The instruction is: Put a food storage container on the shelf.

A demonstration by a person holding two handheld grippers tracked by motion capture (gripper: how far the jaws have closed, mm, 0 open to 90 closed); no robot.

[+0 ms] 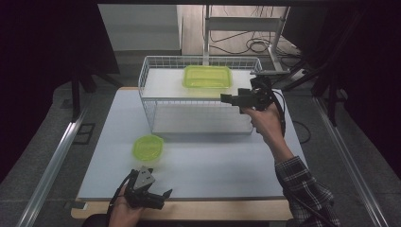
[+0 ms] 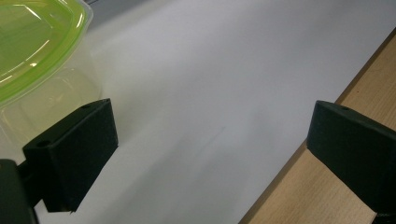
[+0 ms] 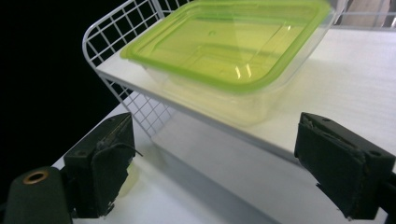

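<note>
White bench (image 1: 213, 165) w/ wood edge at frame center, dark room around, rect. container (image 1: 208, 76) on wire rack (image 1: 156, 101) shelf up top, right tool (image 1: 227, 98) released beside it, left tool (image 1: 163, 195) released bottom left, nr round container (image 1: 148, 147).

A white-topped bench (image 1: 213, 170) carries a wire shelf rack (image 1: 156, 101) and a small round green-lidded container (image 1: 148, 148); a rectangular green-lidded container (image 1: 208, 76) sits on the rack's upper shelf.

no readable text, labels or numbers anywhere
</note>
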